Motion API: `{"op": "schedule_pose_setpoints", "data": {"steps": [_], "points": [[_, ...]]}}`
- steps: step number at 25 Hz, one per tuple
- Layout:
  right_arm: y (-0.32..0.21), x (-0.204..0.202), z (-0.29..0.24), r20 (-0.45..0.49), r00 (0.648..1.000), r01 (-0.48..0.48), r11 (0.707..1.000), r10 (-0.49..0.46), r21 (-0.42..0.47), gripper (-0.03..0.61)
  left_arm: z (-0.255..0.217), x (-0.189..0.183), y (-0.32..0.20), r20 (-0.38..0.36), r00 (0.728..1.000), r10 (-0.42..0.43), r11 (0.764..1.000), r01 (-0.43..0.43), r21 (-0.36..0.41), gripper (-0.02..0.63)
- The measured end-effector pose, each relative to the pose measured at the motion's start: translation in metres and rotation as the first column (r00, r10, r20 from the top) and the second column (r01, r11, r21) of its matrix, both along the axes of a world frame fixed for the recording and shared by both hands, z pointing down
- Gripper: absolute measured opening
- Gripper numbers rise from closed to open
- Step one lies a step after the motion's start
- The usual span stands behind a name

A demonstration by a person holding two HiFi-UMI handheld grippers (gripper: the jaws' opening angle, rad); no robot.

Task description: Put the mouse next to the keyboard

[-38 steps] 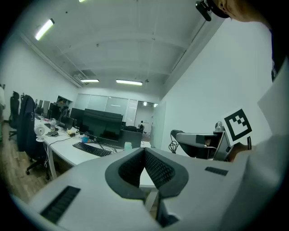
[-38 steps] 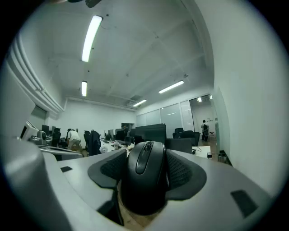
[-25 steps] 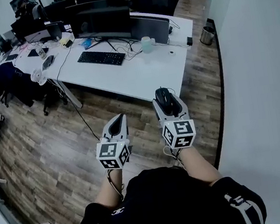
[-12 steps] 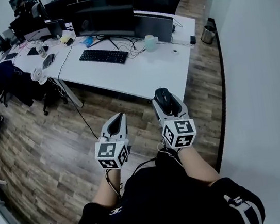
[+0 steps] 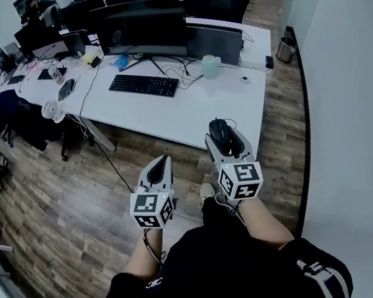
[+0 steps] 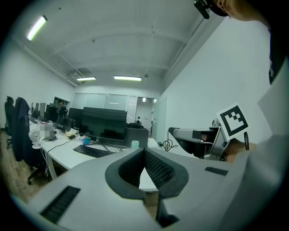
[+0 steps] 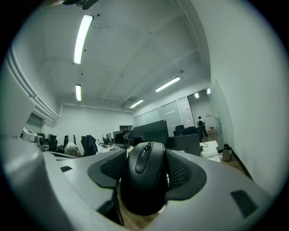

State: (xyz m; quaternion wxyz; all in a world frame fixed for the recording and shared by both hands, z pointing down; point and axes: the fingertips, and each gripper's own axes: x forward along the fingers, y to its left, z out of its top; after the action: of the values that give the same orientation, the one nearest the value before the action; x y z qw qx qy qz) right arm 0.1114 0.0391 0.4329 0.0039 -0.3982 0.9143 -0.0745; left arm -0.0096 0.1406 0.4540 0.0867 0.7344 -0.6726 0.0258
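Note:
A black mouse (image 5: 220, 131) is clamped in my right gripper (image 5: 222, 134), held in the air just short of the white desk's near edge (image 5: 191, 134). In the right gripper view the mouse (image 7: 145, 178) fills the gap between the ribbed pads. A black keyboard (image 5: 143, 85) lies on the desk ahead and to the left, in front of a dark monitor (image 5: 144, 34); it also shows in the left gripper view as a keyboard (image 6: 92, 151). My left gripper (image 5: 158, 170) hangs over the wooden floor, shut with nothing in it, its pads (image 6: 153, 168) meeting.
On the desk stand a pale cup (image 5: 209, 66), tangled cables (image 5: 178, 70) and a small white object (image 5: 246, 79). More desks with clutter and chairs (image 5: 7, 109) lie to the left. A white wall (image 5: 351, 85) runs on the right, with a bin (image 5: 286, 49) near it.
The view has shifted closer to the desk. Both grippers keep their poses, the right one still holding the mouse.

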Motion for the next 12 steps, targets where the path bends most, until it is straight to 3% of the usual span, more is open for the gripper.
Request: {"op": "schedule_pose_setpoints", "data": {"steps": [12], "points": [[-0.203, -0.081, -0.003, 0.007, 0.999, 0.052, 0.998, -0.052, -0.033, 0.29, -0.019, -0.072, -0.199, 0.027, 0.999, -0.034, 0.999, 0.035, -0.024, 0.012]]}}
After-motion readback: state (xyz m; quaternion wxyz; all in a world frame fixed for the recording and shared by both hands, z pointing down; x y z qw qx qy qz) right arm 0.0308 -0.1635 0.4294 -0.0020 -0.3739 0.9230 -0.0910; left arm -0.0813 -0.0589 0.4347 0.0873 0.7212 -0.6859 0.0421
